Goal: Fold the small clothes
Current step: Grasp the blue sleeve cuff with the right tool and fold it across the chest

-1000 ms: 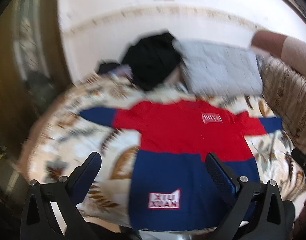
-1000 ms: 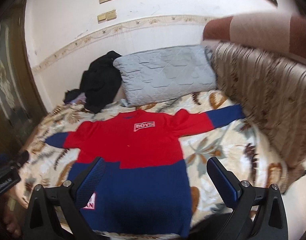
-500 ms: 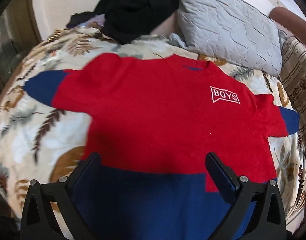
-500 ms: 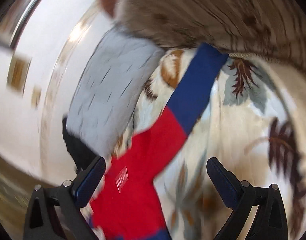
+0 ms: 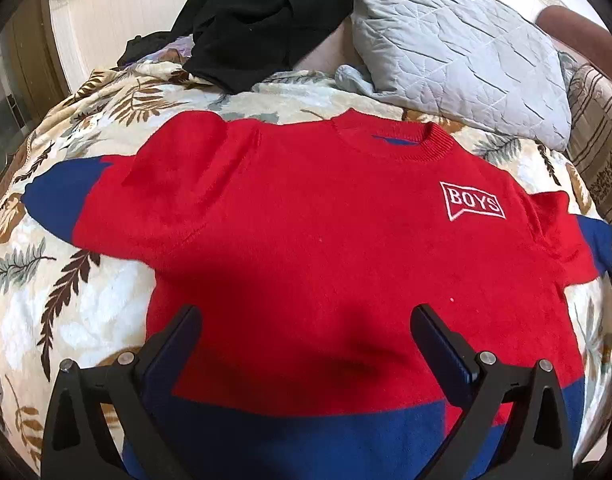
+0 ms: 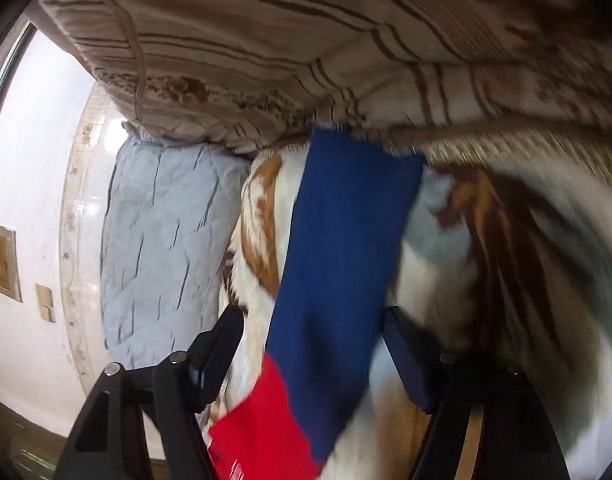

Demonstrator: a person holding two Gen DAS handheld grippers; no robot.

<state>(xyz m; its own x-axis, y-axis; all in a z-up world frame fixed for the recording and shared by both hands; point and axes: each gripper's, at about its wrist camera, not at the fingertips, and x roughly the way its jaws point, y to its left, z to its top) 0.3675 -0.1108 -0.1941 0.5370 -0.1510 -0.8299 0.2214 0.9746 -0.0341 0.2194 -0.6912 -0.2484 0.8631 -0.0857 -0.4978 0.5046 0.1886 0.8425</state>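
A small red and blue sweater [image 5: 306,232] with a white "BOYS" patch lies flat, front up, on the leaf-print bedspread [image 5: 66,300]. Both sleeves are spread out; the left one ends in a blue cuff [image 5: 58,200]. My left gripper [image 5: 306,320] is open and empty, hovering over the lower red part of the chest. My right gripper [image 6: 311,320] is open, its fingers either side of the sweater's right sleeve [image 6: 341,264], which is blue at the end and red lower down. I cannot tell if the fingers touch it.
A grey quilted pillow [image 5: 457,48] and a heap of black clothes [image 5: 258,12] lie at the head of the bed by the white wall. A brown striped blanket roll [image 6: 345,40] runs along the bed's right side, just past the sleeve's end.
My left gripper has moved forward and lower over the sweater's chest. My right gripper has swung right, rolled, and closed in on the right sleeve, its jaws somewhat narrower.
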